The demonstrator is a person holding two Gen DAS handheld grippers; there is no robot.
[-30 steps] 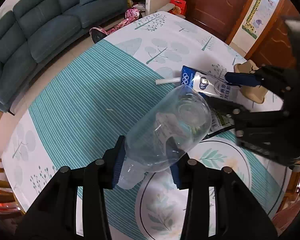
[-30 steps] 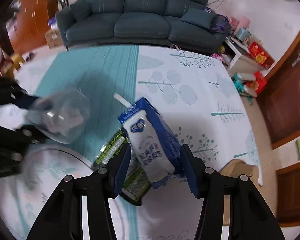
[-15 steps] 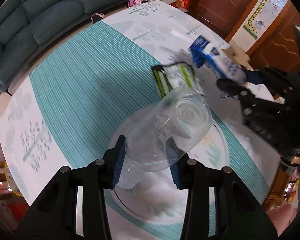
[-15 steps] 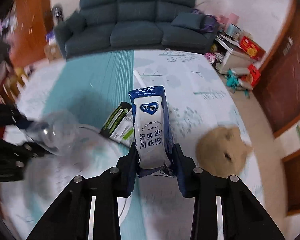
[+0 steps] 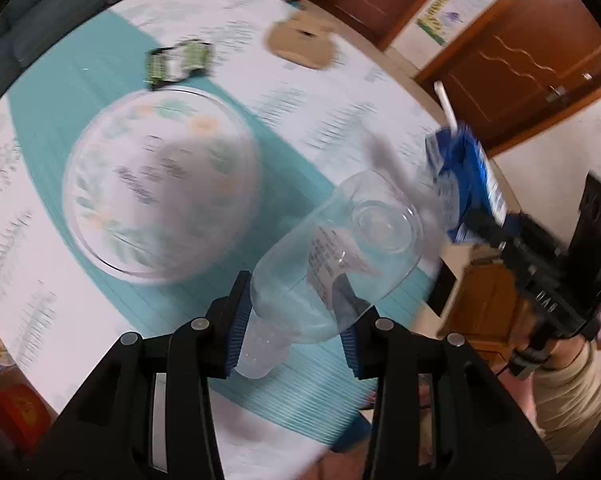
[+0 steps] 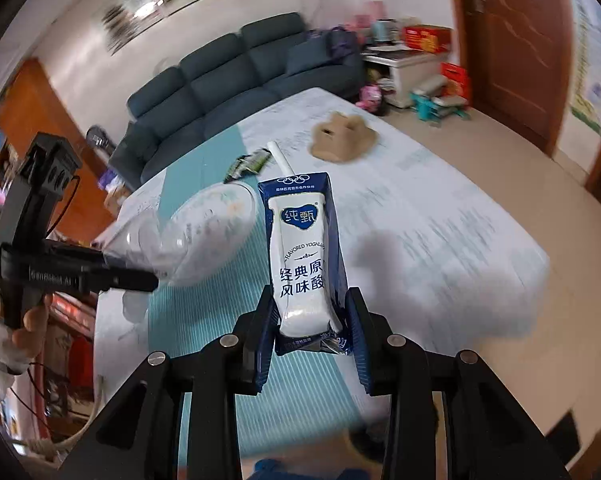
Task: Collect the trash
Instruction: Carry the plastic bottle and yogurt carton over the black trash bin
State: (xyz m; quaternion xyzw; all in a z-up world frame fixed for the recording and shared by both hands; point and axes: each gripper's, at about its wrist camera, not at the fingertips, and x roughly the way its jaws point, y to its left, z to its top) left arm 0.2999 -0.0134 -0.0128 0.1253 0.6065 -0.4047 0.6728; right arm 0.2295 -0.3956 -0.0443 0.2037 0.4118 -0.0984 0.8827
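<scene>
Left wrist view: the left gripper (image 5: 290, 326) is clamped on a clear plastic bottle (image 5: 340, 252), now carried out past the table (image 5: 340, 112) edge instead of above its middle as a second ago. The right gripper (image 6: 306, 334) is closed on a blue and white yogurt carton (image 6: 302, 248) with a straw (image 6: 280, 158), which lay on the table earlier and is now lifted upright. The green wrapper (image 5: 178, 62) and tan mat (image 5: 302, 42) remain on the table beside the glass plate (image 5: 160, 184).
</scene>
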